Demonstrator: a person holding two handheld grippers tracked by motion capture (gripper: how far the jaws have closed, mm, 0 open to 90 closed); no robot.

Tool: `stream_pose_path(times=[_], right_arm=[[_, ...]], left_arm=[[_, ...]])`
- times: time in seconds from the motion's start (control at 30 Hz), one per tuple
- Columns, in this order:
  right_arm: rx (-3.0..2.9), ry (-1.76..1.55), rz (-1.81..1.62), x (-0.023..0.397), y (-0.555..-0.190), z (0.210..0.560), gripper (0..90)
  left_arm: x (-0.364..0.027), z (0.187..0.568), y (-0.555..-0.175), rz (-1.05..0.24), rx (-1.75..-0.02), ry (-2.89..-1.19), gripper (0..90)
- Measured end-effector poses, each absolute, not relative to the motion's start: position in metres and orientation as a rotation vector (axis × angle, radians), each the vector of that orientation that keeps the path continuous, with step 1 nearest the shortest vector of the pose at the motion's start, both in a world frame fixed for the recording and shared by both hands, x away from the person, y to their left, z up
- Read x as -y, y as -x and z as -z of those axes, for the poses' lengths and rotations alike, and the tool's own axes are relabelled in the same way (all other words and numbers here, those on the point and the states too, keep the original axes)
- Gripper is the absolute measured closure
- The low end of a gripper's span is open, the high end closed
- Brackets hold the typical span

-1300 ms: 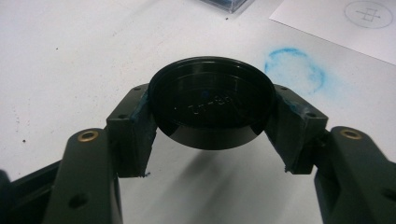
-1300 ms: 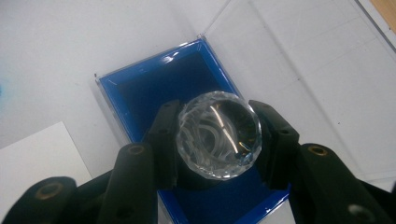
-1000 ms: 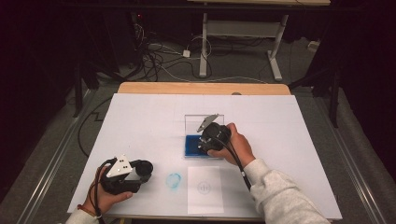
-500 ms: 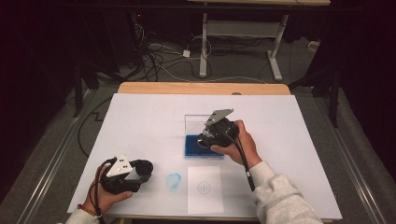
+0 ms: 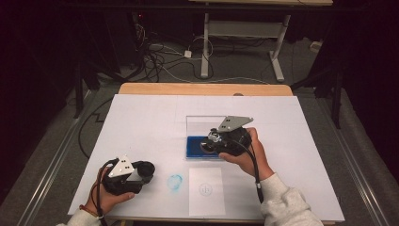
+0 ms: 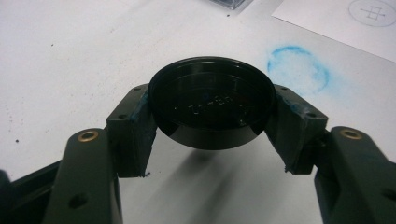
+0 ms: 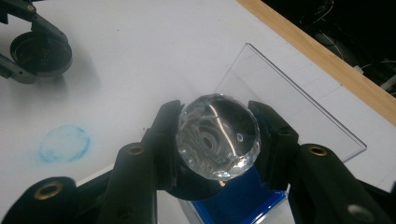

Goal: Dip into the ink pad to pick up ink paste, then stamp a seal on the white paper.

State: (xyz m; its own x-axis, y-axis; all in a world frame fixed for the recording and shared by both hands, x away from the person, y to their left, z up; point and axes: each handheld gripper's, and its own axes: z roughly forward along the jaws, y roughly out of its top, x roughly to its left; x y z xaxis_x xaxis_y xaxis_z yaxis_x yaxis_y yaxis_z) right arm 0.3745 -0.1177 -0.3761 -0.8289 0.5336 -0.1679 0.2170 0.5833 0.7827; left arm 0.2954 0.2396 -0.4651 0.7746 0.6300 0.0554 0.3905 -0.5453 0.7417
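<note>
While the left gripper [image 6: 210,140] is clamping a black disc [image 6: 212,100] just above the white sheet [image 5: 141,122], the right gripper [image 7: 217,140] is grasping a faceted crystal [image 7: 218,135]. Crystal is hanging over the blue-lined clear case [image 5: 197,147]; a blue ring stain [image 5: 175,181] is lying near the disc.

table [image 5: 141,89]: white sheet [image 5: 150,127] | on sheet: clear box [image 5: 197,123], paper card [image 5: 206,192]

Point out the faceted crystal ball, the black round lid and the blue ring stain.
faceted crystal ball [image 7: 218,136], right gripper view, centre facets.
black round lid [image 6: 212,105], left gripper view, top face.
blue ring stain [image 5: 175,181], high view, ring's middle.
</note>
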Motion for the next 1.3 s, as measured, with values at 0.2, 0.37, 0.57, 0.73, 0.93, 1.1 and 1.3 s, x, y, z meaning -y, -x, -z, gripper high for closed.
stream_pose_path(times=[0.2, 0.37, 0.57, 0.73, 0.93, 1.1, 1.3], right_arm=[[-2.421, -0.567, -1.161, 0.122, -0.365, 0.369, 57.4], [-2.428, -0.546, -1.169, 0.124, -0.361, 0.366, 57.4], [-2.428, -0.528, -1.194, 0.126, -0.355, 0.360, 57.4], [-2.427, -0.512, -1.206, 0.126, -0.348, 0.355, 57.4], [-2.442, -0.498, -1.204, 0.126, -0.343, 0.356, 57.4], [-2.458, -0.504, -1.192, 0.127, -0.340, 0.363, 57.4], [-2.473, -0.490, -1.181, 0.130, -0.333, 0.366, 57.4]], left_arm=[[-0.238, 0.466, -0.297, -0.403, -0.757, -2.212, 36.8], [-0.238, 0.466, -0.299, -0.402, -0.752, -2.215, 36.8], [-0.238, 0.466, -0.298, -0.398, -0.746, -2.222, 36.8], [-0.239, 0.466, -0.297, -0.394, -0.747, -2.216, 36.8], [-0.239, 0.467, -0.298, -0.391, -0.747, -2.217, 36.7], [-0.236, 0.466, -0.299, -0.391, -0.729, -2.224, 36.8], [-0.233, 0.465, -0.301, -0.393, -0.718, -2.227, 36.8]])
